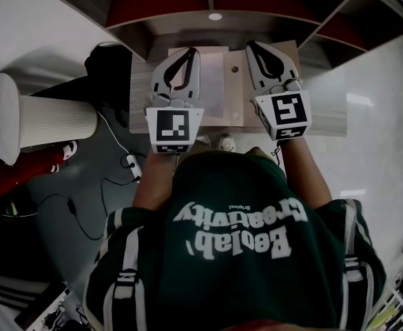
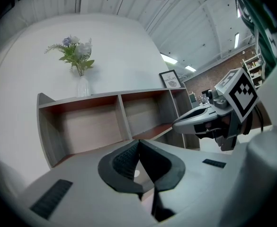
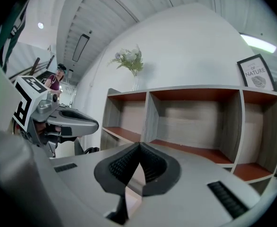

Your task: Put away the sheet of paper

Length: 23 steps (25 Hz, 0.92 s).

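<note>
The left gripper (image 2: 139, 143) and the right gripper (image 3: 139, 145) are both closed tip to tip with nothing between them, side by side above the desk (image 1: 322, 121). Below and between them the sheet of paper (image 1: 213, 81) lies flat on a light wooden board (image 1: 238, 92), near the shelf (image 1: 161, 11). No sheet shows in the shelf's compartments. If the board is its home, it already lies there; if the shelf is, it is not yet there.

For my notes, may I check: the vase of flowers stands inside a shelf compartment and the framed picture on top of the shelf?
Not quite: the vase of flowers stands on top of the shelf, not inside a compartment, as the left gripper view shows. The framed picture is on top too.
</note>
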Tool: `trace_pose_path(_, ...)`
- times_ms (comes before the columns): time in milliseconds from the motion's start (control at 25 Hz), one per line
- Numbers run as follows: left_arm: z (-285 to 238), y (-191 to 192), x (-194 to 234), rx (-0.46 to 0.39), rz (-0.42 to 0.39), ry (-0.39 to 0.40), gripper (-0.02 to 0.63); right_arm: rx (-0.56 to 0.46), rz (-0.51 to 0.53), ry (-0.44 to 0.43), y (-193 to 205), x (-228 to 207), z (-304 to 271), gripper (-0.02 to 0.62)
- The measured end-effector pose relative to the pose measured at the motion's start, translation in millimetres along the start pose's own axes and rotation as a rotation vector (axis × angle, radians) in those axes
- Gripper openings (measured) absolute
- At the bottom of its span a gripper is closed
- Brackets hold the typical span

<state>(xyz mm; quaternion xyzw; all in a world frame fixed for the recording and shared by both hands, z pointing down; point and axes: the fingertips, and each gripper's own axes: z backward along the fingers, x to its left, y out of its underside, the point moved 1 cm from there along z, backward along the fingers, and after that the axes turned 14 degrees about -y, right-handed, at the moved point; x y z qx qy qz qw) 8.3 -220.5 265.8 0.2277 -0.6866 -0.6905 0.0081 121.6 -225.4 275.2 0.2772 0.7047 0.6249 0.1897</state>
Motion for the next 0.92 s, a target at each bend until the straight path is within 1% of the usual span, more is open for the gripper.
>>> trace_pose_path(160,-1,-2,3,-0.002,0.004,-0.002,0.018,-0.006,-0.002,-0.003,-4,2,0,0.034)
trace_pose_path(360,-5,1,-2,0.003,0.005,0.005,0.018,-0.004,-0.007,-0.019,1,2,-2,0.034)
trace_pose_path(560,-3,1,-9,-0.006,-0.017,0.023,0.018,-0.005,0.000,-0.021,0,4,1,0.034)
trace_pose_path(920,-5,7,-9,-0.011,-0.027,0.020,0.018,-0.010,0.006,-0.013,6,4,-2,0.034)
